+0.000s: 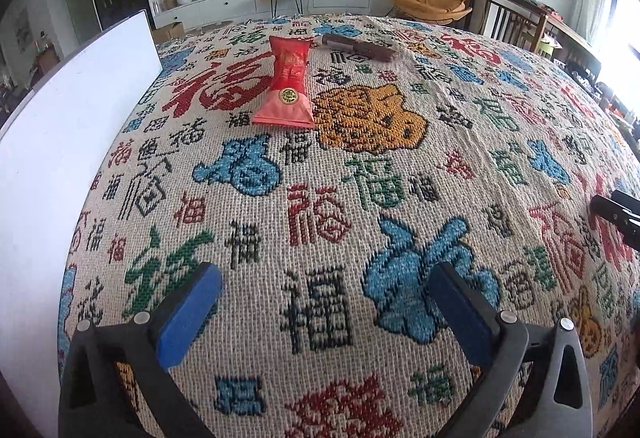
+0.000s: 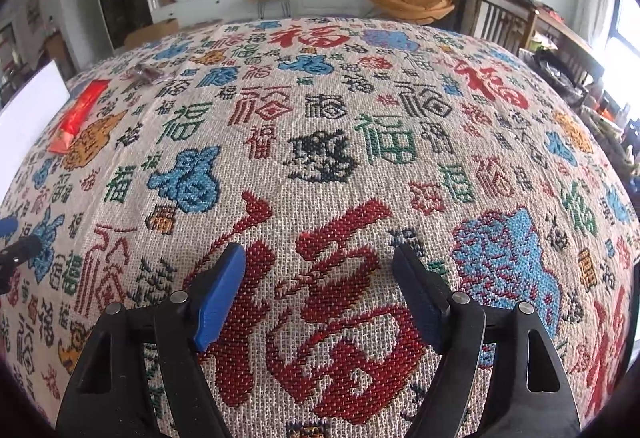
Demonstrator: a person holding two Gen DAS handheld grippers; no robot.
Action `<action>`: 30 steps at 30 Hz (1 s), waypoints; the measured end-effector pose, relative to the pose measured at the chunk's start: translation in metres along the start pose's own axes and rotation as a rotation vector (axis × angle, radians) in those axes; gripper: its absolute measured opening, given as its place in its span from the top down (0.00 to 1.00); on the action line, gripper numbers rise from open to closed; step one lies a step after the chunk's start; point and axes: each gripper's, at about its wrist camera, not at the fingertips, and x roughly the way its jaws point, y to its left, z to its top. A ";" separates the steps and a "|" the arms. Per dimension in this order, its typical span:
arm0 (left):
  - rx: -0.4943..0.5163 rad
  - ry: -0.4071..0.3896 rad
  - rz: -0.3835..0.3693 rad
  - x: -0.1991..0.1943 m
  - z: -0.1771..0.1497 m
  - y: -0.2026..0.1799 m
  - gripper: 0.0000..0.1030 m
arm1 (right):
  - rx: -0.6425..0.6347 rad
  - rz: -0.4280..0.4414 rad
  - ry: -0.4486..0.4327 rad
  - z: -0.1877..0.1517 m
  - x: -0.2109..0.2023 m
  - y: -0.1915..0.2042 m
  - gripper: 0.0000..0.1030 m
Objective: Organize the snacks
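Observation:
A red snack packet point(image 1: 286, 84) lies flat on the patterned tablecloth point(image 1: 320, 198), far ahead of my left gripper point(image 1: 324, 274). A brown wrapped snack point(image 1: 360, 47) lies behind it to the right. My left gripper is open and empty, low over the cloth. In the right wrist view the red packet point(image 2: 80, 114) and the brown snack point(image 2: 146, 72) show at the far left. My right gripper point(image 2: 320, 258) is open and empty over a large red character. Part of the left gripper point(image 2: 16, 250) shows at the left edge.
A white upright box wall point(image 1: 72, 142) stands at the left of the table; it also shows in the right wrist view point(image 2: 32, 110). The right gripper's tip point(image 1: 616, 210) shows at the right edge. Chairs and a TV cabinet stand beyond the table.

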 end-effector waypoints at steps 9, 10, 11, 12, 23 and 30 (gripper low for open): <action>-0.002 -0.001 -0.002 0.000 -0.001 0.001 0.00 | 0.010 -0.012 -0.001 0.001 0.001 -0.001 0.23; -0.002 -0.001 -0.002 0.000 -0.001 0.000 0.00 | 0.009 -0.011 -0.001 0.001 0.001 0.000 0.23; -0.002 -0.002 -0.001 0.000 -0.001 0.000 0.00 | 0.009 -0.011 -0.001 0.001 0.001 -0.001 0.23; -0.003 -0.002 -0.002 0.000 -0.002 0.001 0.00 | 0.010 -0.011 -0.001 0.001 0.001 -0.001 0.23; -0.004 -0.001 0.002 -0.001 -0.003 0.002 0.00 | 0.010 -0.011 -0.001 0.001 0.001 0.000 0.23; -0.004 -0.001 0.002 -0.001 -0.003 0.002 0.00 | 0.009 -0.011 -0.001 0.001 0.001 0.000 0.23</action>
